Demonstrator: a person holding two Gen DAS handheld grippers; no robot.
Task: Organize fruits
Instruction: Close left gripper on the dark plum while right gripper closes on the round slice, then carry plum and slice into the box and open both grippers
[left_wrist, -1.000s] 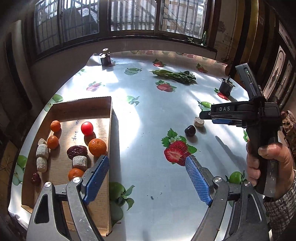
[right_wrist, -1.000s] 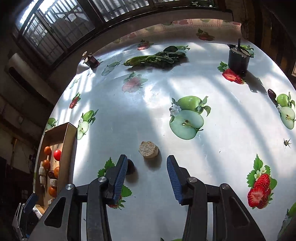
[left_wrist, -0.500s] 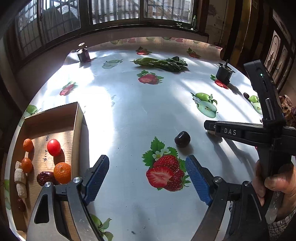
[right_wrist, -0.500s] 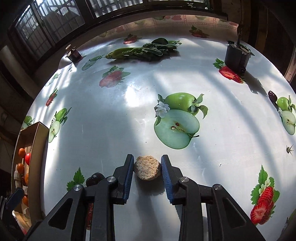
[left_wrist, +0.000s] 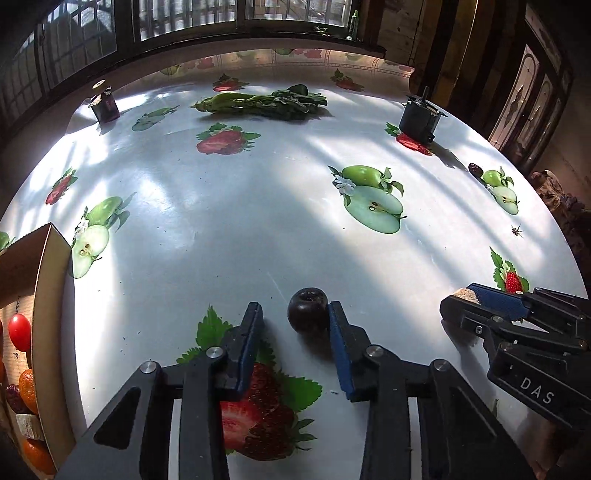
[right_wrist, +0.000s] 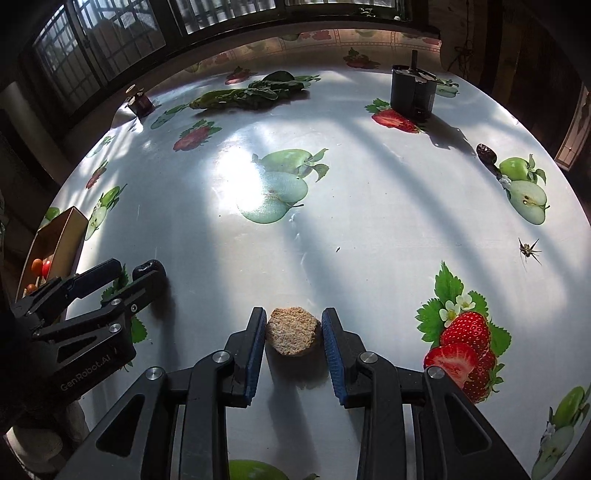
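Note:
A dark round fruit (left_wrist: 308, 314) lies on the fruit-print tablecloth between the pads of my left gripper (left_wrist: 295, 332). It touches the right pad and a gap remains on the left, so the gripper is open. My right gripper (right_wrist: 293, 334) is shut on a tan round cake-like piece (right_wrist: 293, 330) just above the cloth. The cardboard box (left_wrist: 44, 295) at the left edge holds oranges, a red tomato (left_wrist: 19, 332) and other pieces. A loose date (right_wrist: 485, 153) lies far right.
A bunch of greens (left_wrist: 262, 101) lies at the far side. A black holder (left_wrist: 419, 122) stands far right and a small dark jar (left_wrist: 105, 107) far left. An insect (right_wrist: 528, 251) sits on the cloth at right.
My left gripper swung right, away from the box, came down around the dark fruit and narrowed. My right gripper closed on the tan piece and lifted it slightly.

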